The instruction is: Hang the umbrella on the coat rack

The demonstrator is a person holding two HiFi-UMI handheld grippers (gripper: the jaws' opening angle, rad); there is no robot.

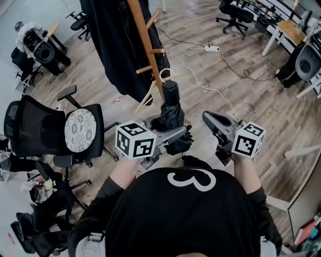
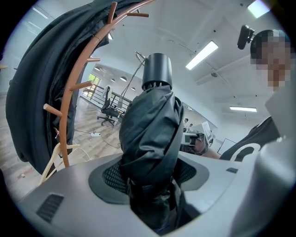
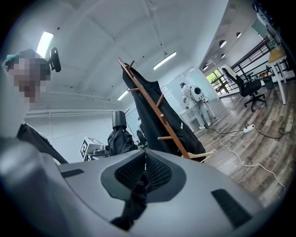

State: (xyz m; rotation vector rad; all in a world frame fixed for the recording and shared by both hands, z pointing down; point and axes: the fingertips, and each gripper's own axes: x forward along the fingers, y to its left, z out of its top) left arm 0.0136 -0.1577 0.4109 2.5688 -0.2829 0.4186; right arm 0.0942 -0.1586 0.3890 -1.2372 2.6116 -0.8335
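Note:
A folded black umbrella stands upright in my left gripper, handle end up. In the left gripper view the jaws are shut on its bunched fabric, with the cylindrical handle above them. The wooden coat rack rises just beyond the umbrella, pegs sticking out, and a black coat hangs on it. The rack shows at the left of the left gripper view. My right gripper is to the right of the umbrella. Its jaws are shut on a thin black strap; where the strap leads is hidden.
A black office chair with a round patterned cushion stands at the left. A pale hanger leans at the rack's foot. A white cable and power strip lie on the wooden floor behind. Desks and chairs stand at the back right.

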